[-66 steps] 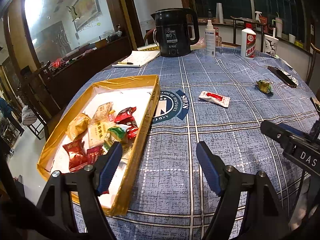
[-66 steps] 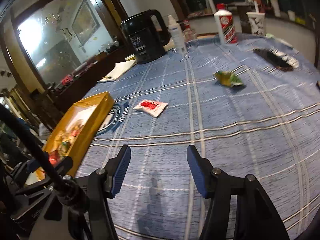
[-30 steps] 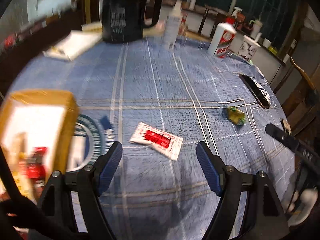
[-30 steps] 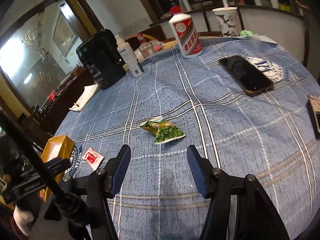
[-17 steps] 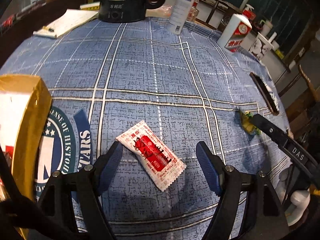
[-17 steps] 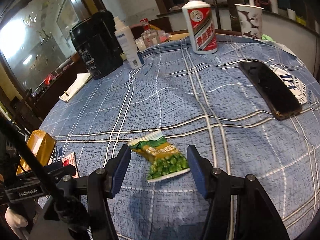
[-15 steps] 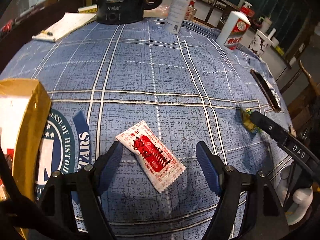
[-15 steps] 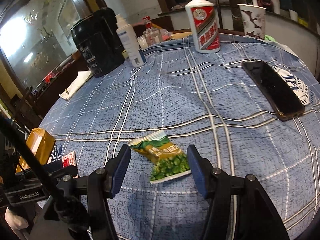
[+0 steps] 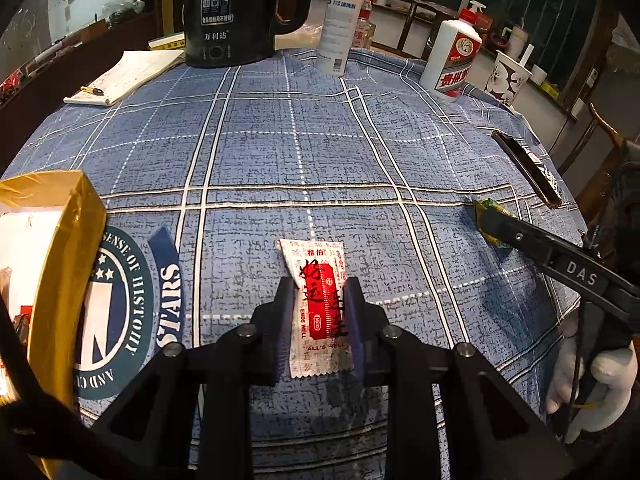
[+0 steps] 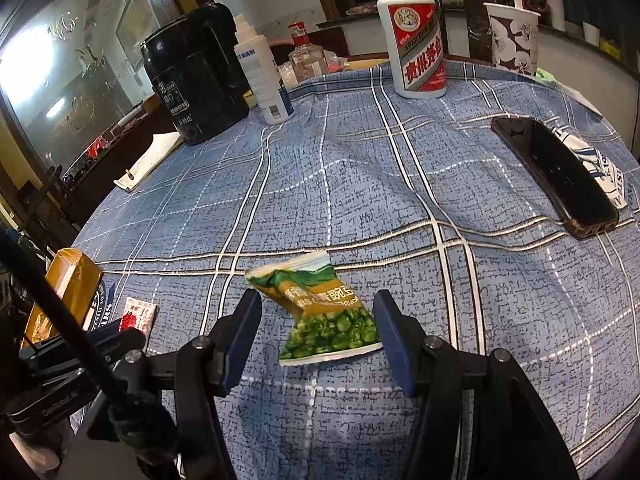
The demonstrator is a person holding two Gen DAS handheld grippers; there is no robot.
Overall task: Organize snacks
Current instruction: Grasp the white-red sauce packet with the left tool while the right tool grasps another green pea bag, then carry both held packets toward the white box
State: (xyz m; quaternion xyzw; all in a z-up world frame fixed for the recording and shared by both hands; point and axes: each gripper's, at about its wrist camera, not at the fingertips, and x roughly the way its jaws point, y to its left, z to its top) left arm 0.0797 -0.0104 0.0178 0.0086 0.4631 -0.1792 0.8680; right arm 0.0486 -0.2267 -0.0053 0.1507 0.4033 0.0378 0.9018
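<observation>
My left gripper (image 9: 320, 300) is shut on a white and red snack packet (image 9: 318, 300) that lies on the blue checked tablecloth; the packet also shows small in the right wrist view (image 10: 138, 314). My right gripper (image 10: 318, 320) is open, its fingers on either side of a green pea snack packet (image 10: 324, 314) lying flat on the cloth; that packet's tip shows in the left wrist view (image 9: 486, 210). The gold snack box (image 9: 68, 248) stands at the left edge of the left wrist view and also shows in the right wrist view (image 10: 70, 276).
At the back stand a black kettle (image 9: 232, 12), a white spray bottle (image 9: 340, 24), a white and red liquor bottle (image 10: 418, 36) and a paper cup (image 10: 512, 36). A notepad with a pen (image 9: 124, 76) lies back left. A black phone (image 10: 554, 172) lies at right.
My left gripper has closed its fingers onto the white and red packet, which now lies lengthwise between them. My right gripper has moved closer to the green packet and stays open.
</observation>
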